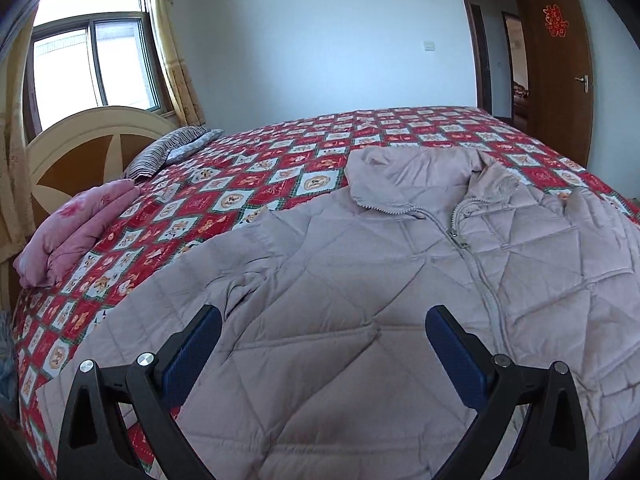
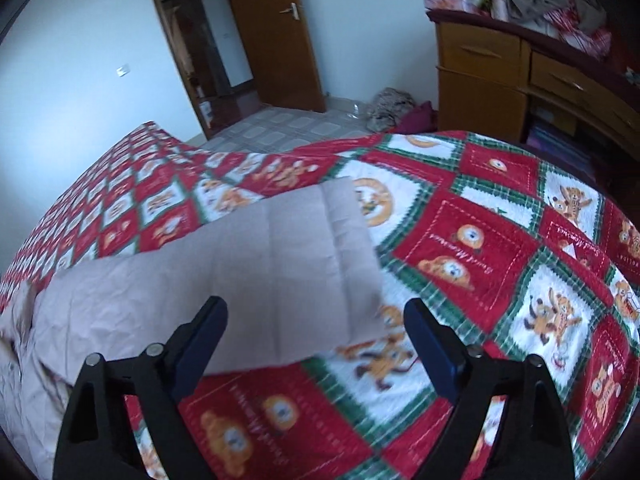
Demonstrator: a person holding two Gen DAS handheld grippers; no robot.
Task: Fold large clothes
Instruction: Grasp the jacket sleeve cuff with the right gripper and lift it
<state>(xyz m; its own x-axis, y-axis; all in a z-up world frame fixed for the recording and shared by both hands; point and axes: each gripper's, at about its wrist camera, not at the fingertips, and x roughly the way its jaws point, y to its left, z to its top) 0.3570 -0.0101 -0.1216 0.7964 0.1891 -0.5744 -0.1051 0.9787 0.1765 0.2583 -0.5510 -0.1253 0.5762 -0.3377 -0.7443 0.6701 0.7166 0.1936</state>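
Observation:
A pale pink quilted jacket (image 1: pixel 400 272) lies front up on the bed, zipped, collar toward the far side. My left gripper (image 1: pixel 322 320) is open and empty, hovering just above the jacket's left front near the armpit. In the right wrist view the jacket's sleeve (image 2: pixel 288 264) stretches out flat over the bedspread, cuff end away from the body. My right gripper (image 2: pixel 316 312) is open and empty, just above the lower edge of that sleeve near the cuff.
The bed carries a red, white and green patchwork bedspread (image 1: pixel 248 176) (image 2: pixel 500 240). A folded pink blanket (image 1: pixel 76 232) and striped pillow (image 1: pixel 168 150) lie by the headboard. A wooden dresser (image 2: pixel 520 76) with clutter stands beyond the bed. The door (image 2: pixel 276 32) is open.

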